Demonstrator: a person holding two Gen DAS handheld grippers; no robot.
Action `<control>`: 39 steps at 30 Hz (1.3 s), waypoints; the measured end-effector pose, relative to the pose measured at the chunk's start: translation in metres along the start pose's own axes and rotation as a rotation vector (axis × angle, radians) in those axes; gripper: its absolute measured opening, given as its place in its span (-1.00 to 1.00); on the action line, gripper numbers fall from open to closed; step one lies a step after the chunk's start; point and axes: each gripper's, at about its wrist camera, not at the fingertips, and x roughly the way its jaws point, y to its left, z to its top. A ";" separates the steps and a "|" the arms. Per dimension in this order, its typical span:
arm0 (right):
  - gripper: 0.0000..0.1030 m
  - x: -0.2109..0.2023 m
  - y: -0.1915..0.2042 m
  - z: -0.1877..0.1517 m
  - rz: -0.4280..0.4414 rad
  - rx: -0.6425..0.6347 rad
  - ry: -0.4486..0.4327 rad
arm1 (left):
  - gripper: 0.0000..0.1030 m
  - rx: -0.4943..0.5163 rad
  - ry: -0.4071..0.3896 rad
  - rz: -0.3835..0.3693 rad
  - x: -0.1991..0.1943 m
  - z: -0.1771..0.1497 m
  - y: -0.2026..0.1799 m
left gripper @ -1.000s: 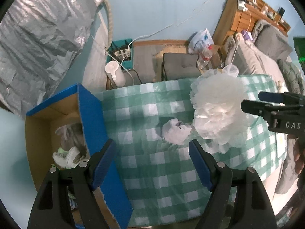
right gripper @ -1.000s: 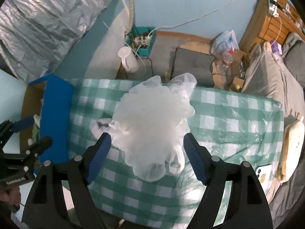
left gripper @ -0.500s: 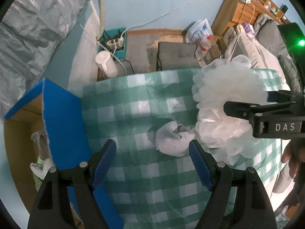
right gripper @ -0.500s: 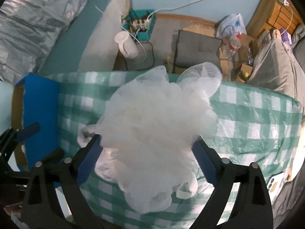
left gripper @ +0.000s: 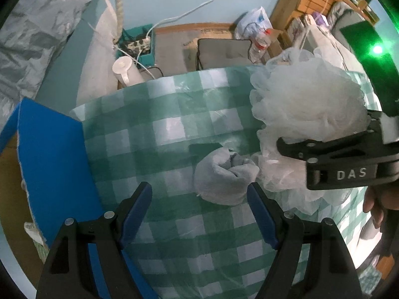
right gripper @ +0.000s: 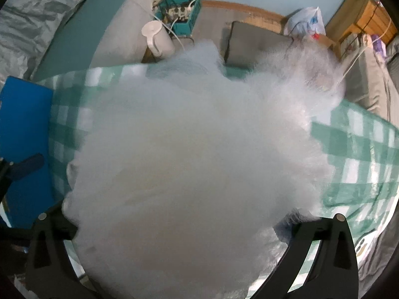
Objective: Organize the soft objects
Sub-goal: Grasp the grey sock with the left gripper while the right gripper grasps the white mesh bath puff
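A rolled grey-white cloth lies on the green checked tablecloth. My left gripper points down over it, open, and the cloth sits just beyond and between the blue fingertips. A white mesh bath pouf rests to the cloth's right and touches it. My right gripper reaches onto it from the right. In the right wrist view the pouf fills the picture and hides the pads of the right gripper. Its jaws are opening, with the pouf between them.
A cardboard box with a blue flap stands against the table's left edge. Beyond the far edge, on the floor, are a white jug, a teal basket with a power strip and a grey cushion. A bed lies to the right.
Both grippers have sunk toward the table. The right jaws have spread wider and the pouf now fills that view. The cloth has come between the left fingertips.
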 end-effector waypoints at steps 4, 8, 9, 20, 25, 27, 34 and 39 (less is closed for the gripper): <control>0.94 0.004 0.002 0.000 -0.008 0.003 -0.007 | 0.56 0.027 0.015 -0.015 0.003 0.003 -0.005; 0.91 0.009 0.004 -0.004 -0.020 -0.011 0.007 | 0.65 0.055 0.022 -0.006 0.008 0.006 -0.009; 0.88 0.009 0.003 -0.006 -0.014 -0.010 0.012 | 0.65 0.064 0.025 -0.005 0.010 0.008 -0.012; 0.26 -0.009 -0.009 -0.033 0.014 0.036 -0.052 | 0.65 0.100 0.082 0.013 0.036 0.013 -0.024; 0.19 -0.016 -0.004 -0.045 0.013 0.026 -0.063 | 0.55 0.087 0.095 -0.006 0.042 0.013 -0.026; 0.17 -0.018 -0.002 -0.050 0.002 0.008 -0.071 | 0.35 0.083 0.098 -0.014 0.043 0.014 -0.027; 0.13 -0.021 -0.002 -0.066 0.001 0.014 -0.085 | -0.16 0.095 0.100 0.002 0.047 0.011 -0.032; 0.11 -0.028 0.004 -0.065 -0.001 -0.008 -0.110 | -0.28 0.095 0.089 0.019 0.041 0.003 -0.033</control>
